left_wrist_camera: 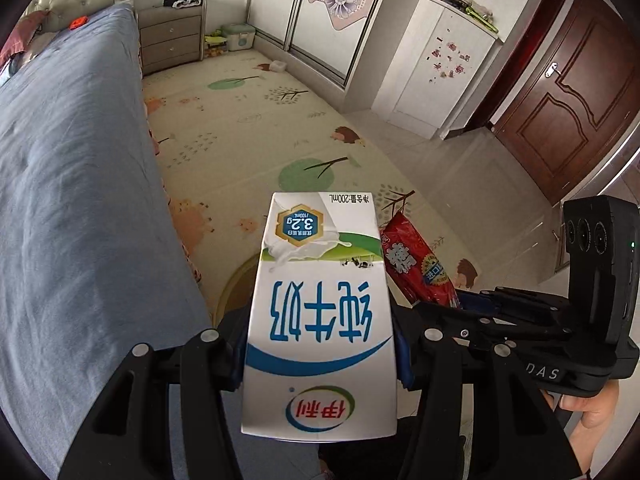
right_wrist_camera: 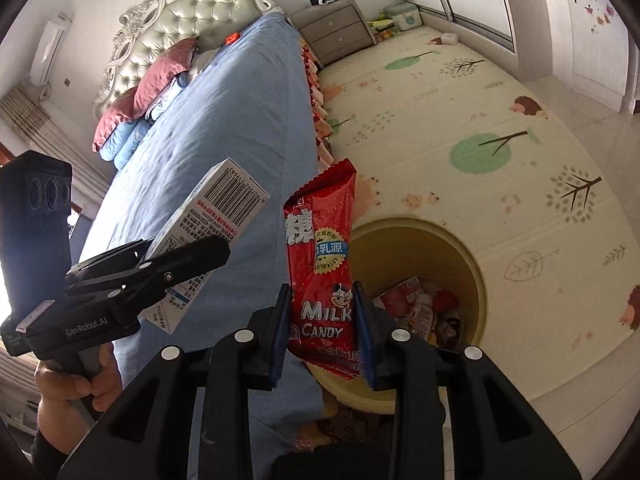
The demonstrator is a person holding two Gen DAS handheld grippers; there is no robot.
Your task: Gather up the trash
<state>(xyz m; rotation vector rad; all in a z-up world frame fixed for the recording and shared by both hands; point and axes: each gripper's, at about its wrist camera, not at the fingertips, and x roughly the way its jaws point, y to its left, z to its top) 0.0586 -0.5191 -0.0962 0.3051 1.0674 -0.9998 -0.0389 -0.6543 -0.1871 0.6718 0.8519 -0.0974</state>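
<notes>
My left gripper (left_wrist_camera: pixel 322 354) is shut on a white and blue milk carton (left_wrist_camera: pixel 320 320), held upside down above the floor beside the bed. It also shows in the right wrist view (right_wrist_camera: pixel 208 240). My right gripper (right_wrist_camera: pixel 322 334) is shut on a red milk candy bag (right_wrist_camera: pixel 320 264), held over the near rim of a yellow round bin (right_wrist_camera: pixel 476 276). The bag also shows in the left wrist view (left_wrist_camera: pixel 420 264), to the right of the carton. The bin holds several wrappers and cartons (right_wrist_camera: pixel 420 312). In the left wrist view only a piece of the bin's rim (left_wrist_camera: pixel 232 284) shows behind the carton.
A bed with a blue sheet (right_wrist_camera: pixel 208 120) runs along the left. A patterned play mat (left_wrist_camera: pixel 248 128) covers the floor. A grey nightstand (left_wrist_camera: pixel 170 38), white wardrobes (left_wrist_camera: pixel 436 64) and a brown door (left_wrist_camera: pixel 568 92) stand at the far side.
</notes>
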